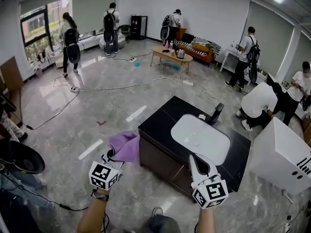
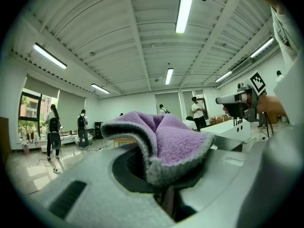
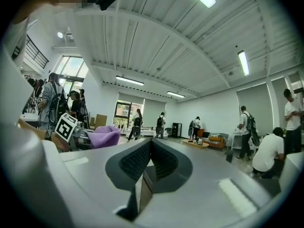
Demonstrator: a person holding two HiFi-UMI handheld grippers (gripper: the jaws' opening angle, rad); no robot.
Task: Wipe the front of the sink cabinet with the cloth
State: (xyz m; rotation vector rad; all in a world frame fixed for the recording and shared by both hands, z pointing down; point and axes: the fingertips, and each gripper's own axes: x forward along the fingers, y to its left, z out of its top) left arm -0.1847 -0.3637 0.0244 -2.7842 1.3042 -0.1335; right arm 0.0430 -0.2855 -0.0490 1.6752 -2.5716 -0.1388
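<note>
two tongs [image 1: 112,153] [image 1: 194,158], one purple cloth [image 1: 125,145], one sink cabinet [image 1: 160,126] and one coffee table [image 1: 163,55].

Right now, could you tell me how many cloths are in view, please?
1: the purple cloth, clamped in the left gripper, beside the sink cabinet. Others could be hidden behind the cabinet.

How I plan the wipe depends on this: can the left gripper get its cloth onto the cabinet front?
Probably yes. The left gripper, shut on the cloth, is beside the left end of the cabinet front, with nothing visible between them. The right gripper is further along, clear of that path.
</note>
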